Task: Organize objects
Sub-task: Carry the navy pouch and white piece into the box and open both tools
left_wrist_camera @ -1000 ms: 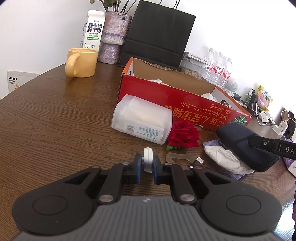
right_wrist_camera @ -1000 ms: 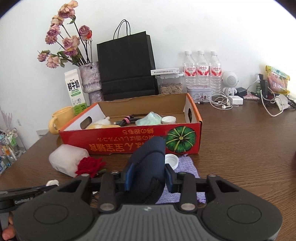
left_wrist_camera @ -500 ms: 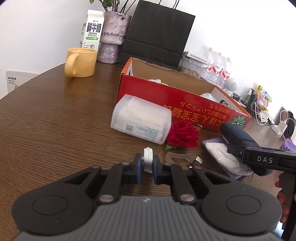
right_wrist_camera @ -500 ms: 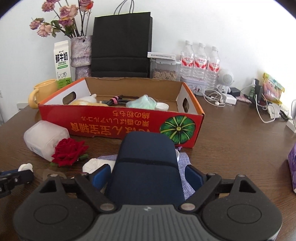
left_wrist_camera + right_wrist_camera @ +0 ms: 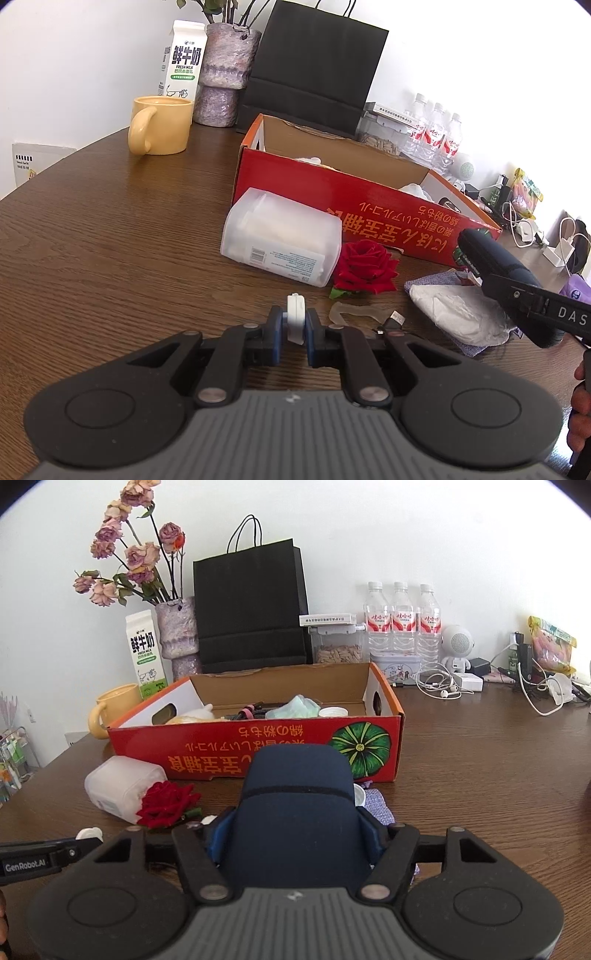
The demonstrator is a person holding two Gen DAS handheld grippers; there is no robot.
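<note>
Between the blue pads of the right gripper [image 5: 295,834] sits a dark navy case [image 5: 297,805], rounded at its far end with a thin seam across its top. Its jaws have just been closing, and the pads now press the case's two sides. From the left wrist view the case [image 5: 495,273] hangs above a white cloth [image 5: 458,310] that lies on a lilac cloth [image 5: 432,282].

The left gripper [image 5: 294,334] is clamped on a small white cap [image 5: 295,314], held on edge just above the brown table [image 5: 110,258].

Just ahead of the case stands the red cardboard box [image 5: 258,753], open at the top, its front wall printed upside down with a green pumpkin. Inside it lie a pale green wad [image 5: 295,707], a white lid [image 5: 332,712] and dark cables, only partly seen over the wall. A frosted plastic tub [image 5: 280,240] lies on its side against the box, and a red rose [image 5: 365,266] touches the tub. A clear curved strip [image 5: 351,310] lies near the rose.

To the left the table is bare as far as the yellow mug [image 5: 160,123], milk carton [image 5: 181,59] and vase [image 5: 223,74]. To the right of the box the wood is bare up to a tangle of white cables [image 5: 439,686].

The case hides what lies under it; a white round thing at its right edge is mostly covered.
</note>
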